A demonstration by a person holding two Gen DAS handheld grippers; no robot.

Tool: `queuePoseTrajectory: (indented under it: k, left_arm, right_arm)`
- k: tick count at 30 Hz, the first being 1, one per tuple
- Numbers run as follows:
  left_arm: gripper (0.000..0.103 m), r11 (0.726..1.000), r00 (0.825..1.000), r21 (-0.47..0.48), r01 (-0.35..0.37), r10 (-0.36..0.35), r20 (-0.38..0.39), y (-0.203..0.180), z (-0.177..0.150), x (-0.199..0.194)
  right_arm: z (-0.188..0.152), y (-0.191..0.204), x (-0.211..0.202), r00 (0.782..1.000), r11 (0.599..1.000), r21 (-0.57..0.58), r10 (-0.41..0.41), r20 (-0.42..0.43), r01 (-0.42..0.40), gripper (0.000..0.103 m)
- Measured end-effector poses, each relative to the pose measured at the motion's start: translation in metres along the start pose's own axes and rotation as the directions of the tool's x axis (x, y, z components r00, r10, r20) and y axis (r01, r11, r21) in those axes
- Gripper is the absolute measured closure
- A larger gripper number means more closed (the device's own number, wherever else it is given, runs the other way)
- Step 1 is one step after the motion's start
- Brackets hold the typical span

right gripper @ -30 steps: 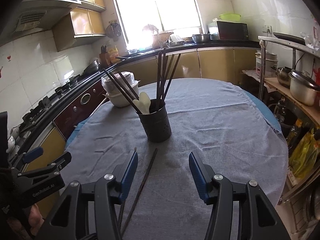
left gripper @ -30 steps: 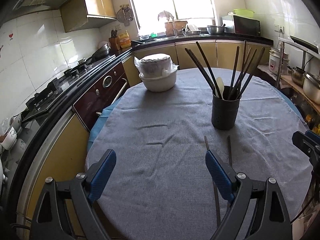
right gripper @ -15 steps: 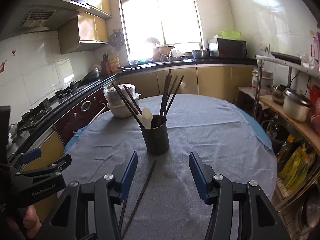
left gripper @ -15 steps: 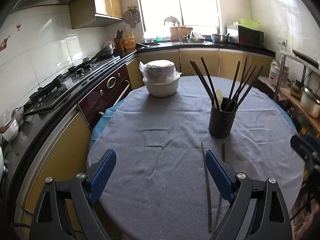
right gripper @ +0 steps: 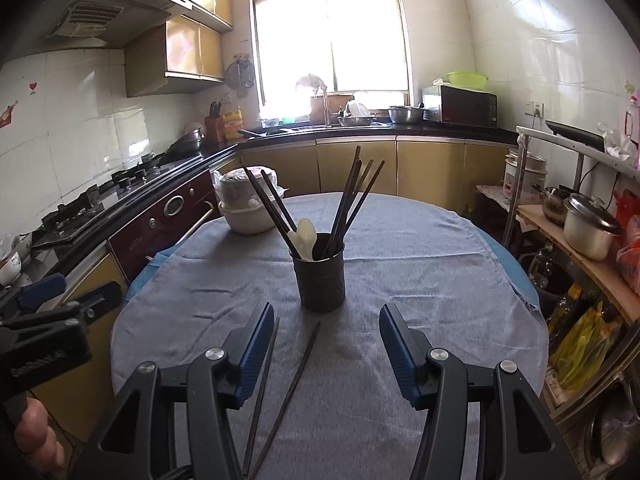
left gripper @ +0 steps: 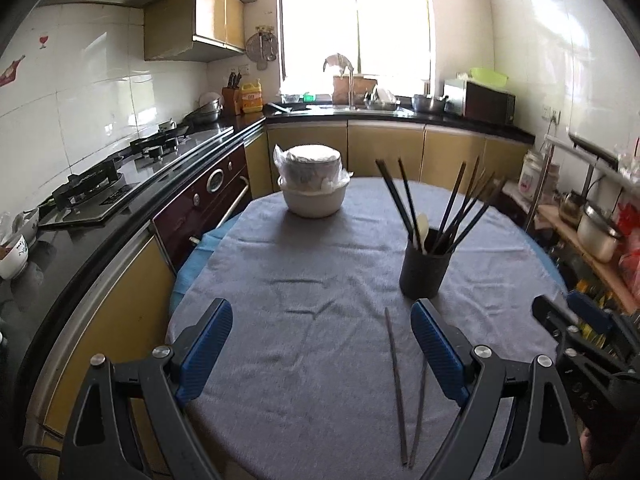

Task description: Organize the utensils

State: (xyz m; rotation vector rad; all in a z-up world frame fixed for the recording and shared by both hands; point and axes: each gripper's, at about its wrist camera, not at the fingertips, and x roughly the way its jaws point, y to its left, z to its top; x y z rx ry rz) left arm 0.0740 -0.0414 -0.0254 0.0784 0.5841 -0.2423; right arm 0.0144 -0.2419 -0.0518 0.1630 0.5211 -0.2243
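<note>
A black utensil holder [left gripper: 425,268] stands on the grey-clothed round table [left gripper: 320,280], holding several dark chopsticks and white spoons; it also shows in the right wrist view [right gripper: 322,276]. Two loose dark chopsticks [left gripper: 396,376] lie on the cloth in front of the holder, also seen in the right wrist view [right gripper: 292,388]. My left gripper [left gripper: 320,356] is open and empty, above the table's near edge, left of the chopsticks. My right gripper [right gripper: 326,352] is open and empty, above the loose chopsticks, short of the holder.
A white bowl stack wrapped in plastic [left gripper: 312,188] sits at the table's far left. A counter with a gas stove [left gripper: 104,188] and oven runs along the left. A shelf with pots [right gripper: 588,228] stands at the right. A blue cloth edge [left gripper: 200,248] peeks from under the grey one.
Both grippers have pulled back and risen away from the holder, so more of the table and both loose chopsticks show. Both stay open and empty.
</note>
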Motion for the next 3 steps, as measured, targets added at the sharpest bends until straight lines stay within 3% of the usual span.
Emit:
queuePoseTrajectory:
  k: [3]
  left_arm:
    - [0.012, 1.000, 0.999, 0.003, -0.012, 0.012, 0.048, -0.0014, 0.0063, -0.0079]
  right_arm:
    - [0.0071, 0.0001, 0.0011, 1.000, 1.000, 0.004, 0.003, 0.009, -0.003, 0.044]
